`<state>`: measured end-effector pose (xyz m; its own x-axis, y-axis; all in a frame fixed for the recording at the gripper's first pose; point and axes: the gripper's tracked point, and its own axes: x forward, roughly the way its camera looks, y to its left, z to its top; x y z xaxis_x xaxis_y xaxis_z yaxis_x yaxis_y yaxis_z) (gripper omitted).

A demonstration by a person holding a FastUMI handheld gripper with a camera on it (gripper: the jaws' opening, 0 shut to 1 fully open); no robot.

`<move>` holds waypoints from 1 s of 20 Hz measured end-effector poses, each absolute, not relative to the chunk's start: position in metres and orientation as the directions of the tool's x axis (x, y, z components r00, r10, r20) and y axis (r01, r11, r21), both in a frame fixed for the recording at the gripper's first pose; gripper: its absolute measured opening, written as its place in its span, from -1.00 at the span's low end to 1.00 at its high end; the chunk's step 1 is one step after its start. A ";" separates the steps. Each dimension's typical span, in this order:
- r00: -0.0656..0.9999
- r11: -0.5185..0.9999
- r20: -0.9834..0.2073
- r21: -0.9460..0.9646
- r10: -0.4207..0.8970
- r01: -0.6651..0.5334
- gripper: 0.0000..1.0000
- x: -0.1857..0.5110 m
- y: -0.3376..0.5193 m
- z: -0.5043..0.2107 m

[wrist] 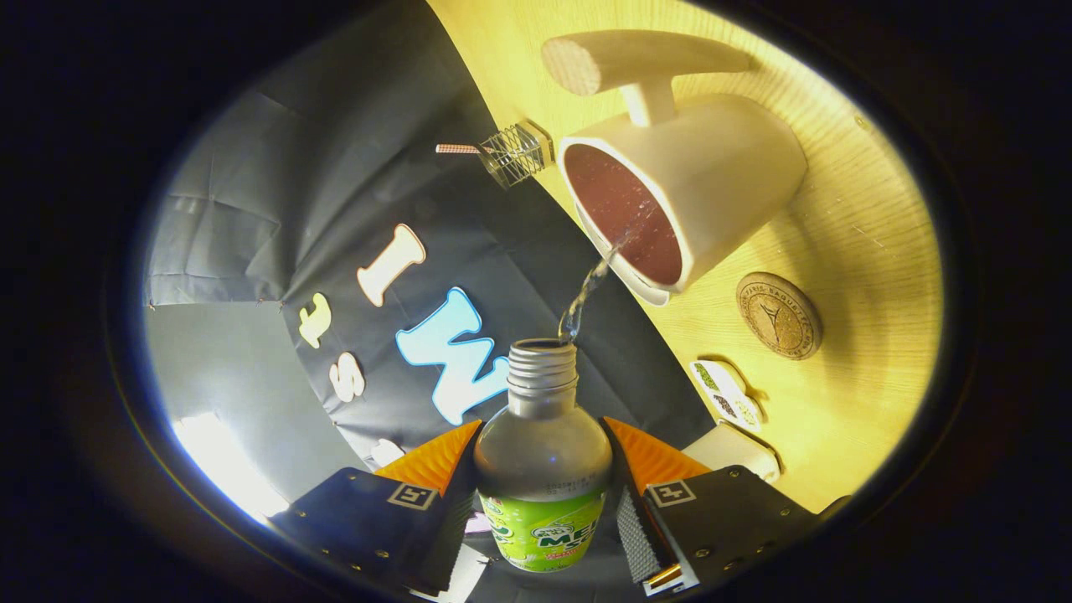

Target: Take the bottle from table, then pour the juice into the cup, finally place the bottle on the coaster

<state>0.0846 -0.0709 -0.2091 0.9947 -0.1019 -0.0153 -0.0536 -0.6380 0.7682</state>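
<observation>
My gripper is shut on a grey bottle with a green label, both orange fingers pressing its sides. The bottle is tipped over, its open threaded neck pointing toward a white cup. A thin stream of liquid runs from the neck into the cup, which holds dark reddish juice. The cup stands on the yellow wooden table beyond the fingers. A round cork coaster lies on the table beside the cup, nearer the gripper.
A wooden mushroom-shaped piece stands just past the cup. A small wire basket sits at the table's edge by the cup. A small white patterned object and a pale block lie between the coaster and my fingers.
</observation>
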 end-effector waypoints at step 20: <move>0.989 -0.621 -0.013 0.780 -0.144 -0.080 0.52 0.087 -0.103 -0.213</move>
